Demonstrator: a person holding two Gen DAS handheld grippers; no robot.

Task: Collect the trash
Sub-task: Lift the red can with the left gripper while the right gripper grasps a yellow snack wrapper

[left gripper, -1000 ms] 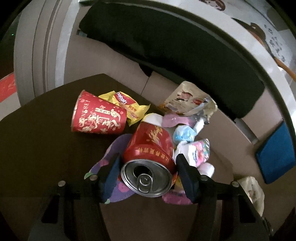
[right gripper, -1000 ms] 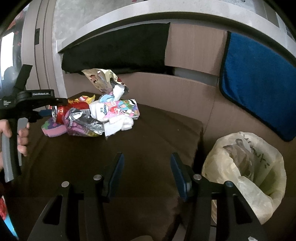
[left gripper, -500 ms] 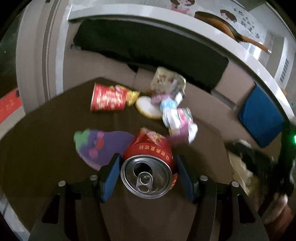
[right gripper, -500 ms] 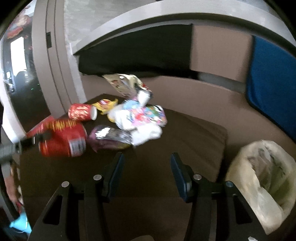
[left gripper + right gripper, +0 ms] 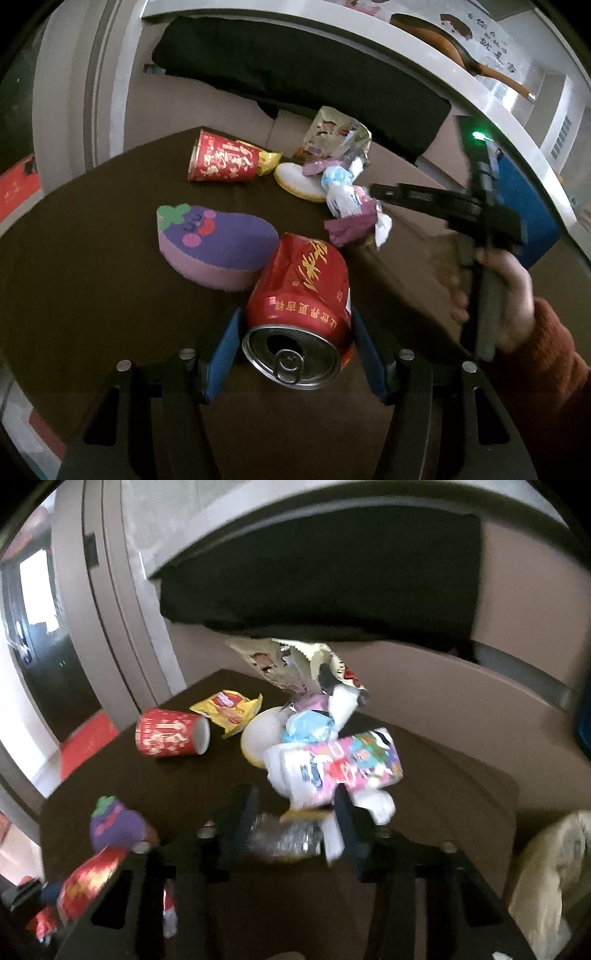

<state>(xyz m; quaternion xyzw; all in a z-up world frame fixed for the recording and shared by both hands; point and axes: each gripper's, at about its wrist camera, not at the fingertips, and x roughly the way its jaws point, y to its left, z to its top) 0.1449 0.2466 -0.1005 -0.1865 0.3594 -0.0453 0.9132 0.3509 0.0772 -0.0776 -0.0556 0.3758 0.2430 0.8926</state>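
Note:
My left gripper (image 5: 295,349) is shut on a dented red drink can (image 5: 301,295) and holds it above the dark brown table (image 5: 92,295); the can shows blurred in the right wrist view (image 5: 92,880). My right gripper (image 5: 295,825) is open, its fingers on either side of a crumpled silver wrapper (image 5: 284,836) at the near edge of the trash pile. The pile holds a colourful tissue pack (image 5: 340,768), a blue wrapper (image 5: 310,727), a foil snack bag (image 5: 295,661), a yellow packet (image 5: 229,705) and a red paper cup (image 5: 170,736) on its side.
A purple eggplant-shaped sponge (image 5: 218,247) lies on the table left of the can. A white trash bag (image 5: 550,878) stands off the table's right edge. A black cushion (image 5: 314,572) and a beige sofa back (image 5: 461,701) are behind the table.
My left gripper has lifted the can and pulled it back from the pile. My right gripper has moved forward to the pile and now straddles the silver wrapper.

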